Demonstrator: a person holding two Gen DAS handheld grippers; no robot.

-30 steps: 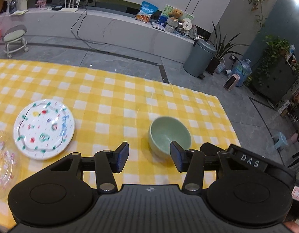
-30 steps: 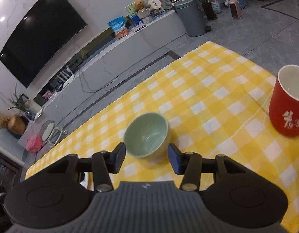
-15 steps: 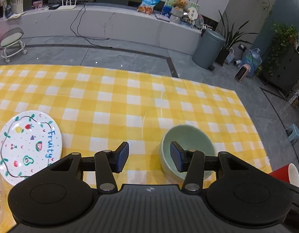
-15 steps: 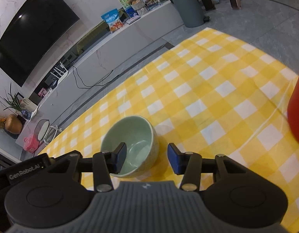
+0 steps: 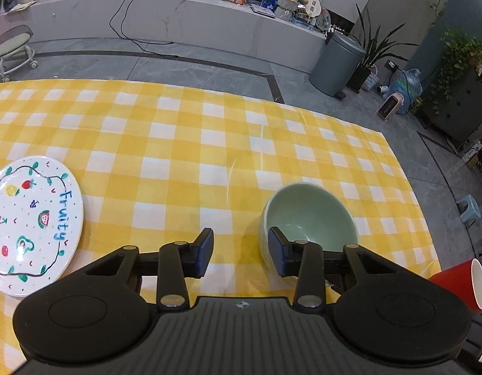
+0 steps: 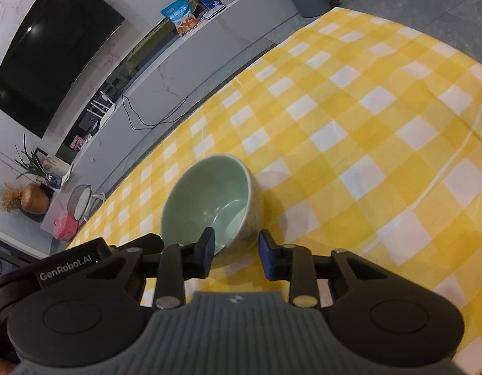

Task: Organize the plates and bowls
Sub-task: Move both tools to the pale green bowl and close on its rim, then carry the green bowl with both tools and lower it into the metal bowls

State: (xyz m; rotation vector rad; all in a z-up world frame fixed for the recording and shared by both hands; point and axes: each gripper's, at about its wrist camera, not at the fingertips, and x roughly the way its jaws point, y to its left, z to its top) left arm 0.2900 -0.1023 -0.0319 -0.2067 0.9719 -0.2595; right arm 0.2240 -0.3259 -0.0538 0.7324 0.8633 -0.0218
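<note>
A pale green bowl [image 5: 308, 215] stands upright on the yellow checked tablecloth; it also shows in the right wrist view [image 6: 211, 207]. A white plate with fruit drawings and the word "Fruity" [image 5: 29, 223] lies at the left. My left gripper [image 5: 241, 254] is open and empty, just left of the bowl, with its right finger by the bowl's near rim. My right gripper [image 6: 236, 254] is open, straddling the bowl's near right wall: the left finger is inside the bowl, the right finger outside. The left gripper's body [image 6: 65, 265] shows at the lower left of the right wrist view.
A red cup [image 5: 459, 282] with a white inside stands at the table's right near corner. The table's far edge [image 5: 209, 89] drops to a grey floor. A bin [image 5: 336, 62] and plants stand beyond it.
My right gripper has closed in on the bowl until its fingers straddle the near wall. My left gripper has shifted, so the bowl now sits right of its fingers and the plate is nearer.
</note>
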